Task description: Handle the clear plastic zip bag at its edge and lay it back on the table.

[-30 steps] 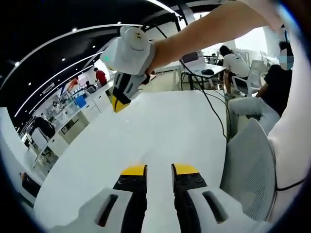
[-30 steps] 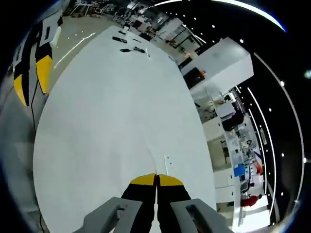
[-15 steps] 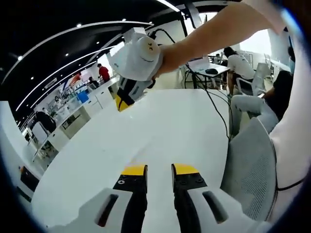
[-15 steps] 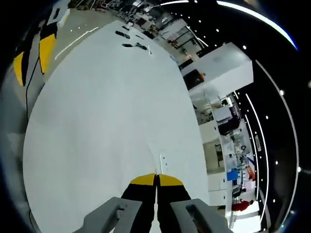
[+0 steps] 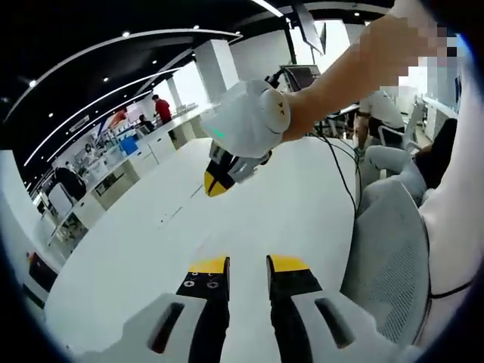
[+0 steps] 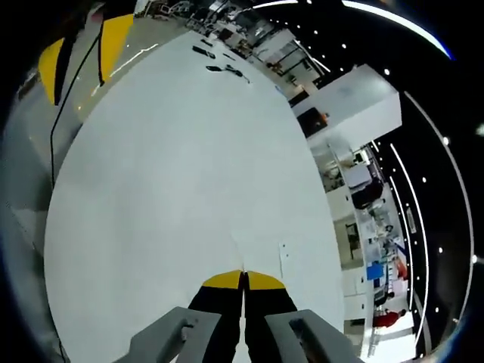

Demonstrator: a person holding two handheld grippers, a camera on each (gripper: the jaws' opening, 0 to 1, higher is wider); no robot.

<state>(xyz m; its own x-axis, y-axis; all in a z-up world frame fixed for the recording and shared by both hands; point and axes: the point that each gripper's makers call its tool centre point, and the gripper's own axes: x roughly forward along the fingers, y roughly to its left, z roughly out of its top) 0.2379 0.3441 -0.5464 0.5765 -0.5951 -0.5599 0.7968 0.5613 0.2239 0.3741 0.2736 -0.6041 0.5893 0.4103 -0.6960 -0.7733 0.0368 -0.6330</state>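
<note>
My right gripper [image 6: 243, 274] has its jaws pressed shut. A faint crease of the clear plastic zip bag [image 6: 236, 249] runs out from the tips, with a small pale tab [image 6: 283, 250] beside it; the film is almost invisible against the white table [image 6: 174, 151]. In the left gripper view the right gripper [image 5: 217, 184] hangs above the table [image 5: 144, 249] on a person's arm, tips pointing down. My left gripper [image 5: 247, 262] stands open low over the table, nothing visible between its jaws. Its yellow tips [image 6: 83, 53] show at the upper left of the right gripper view.
A grey mesh chair [image 5: 386, 249] stands close at the table's right edge. A black cable [image 5: 340, 174] trails over that side of the table. Several small dark items [image 6: 219, 64] lie at the far end. Desks, seated people and cabinets stand beyond.
In the left gripper view the right gripper has come down, to the right and nearer. In the right gripper view the left gripper's tips have shifted right. Both jaw states are unchanged.
</note>
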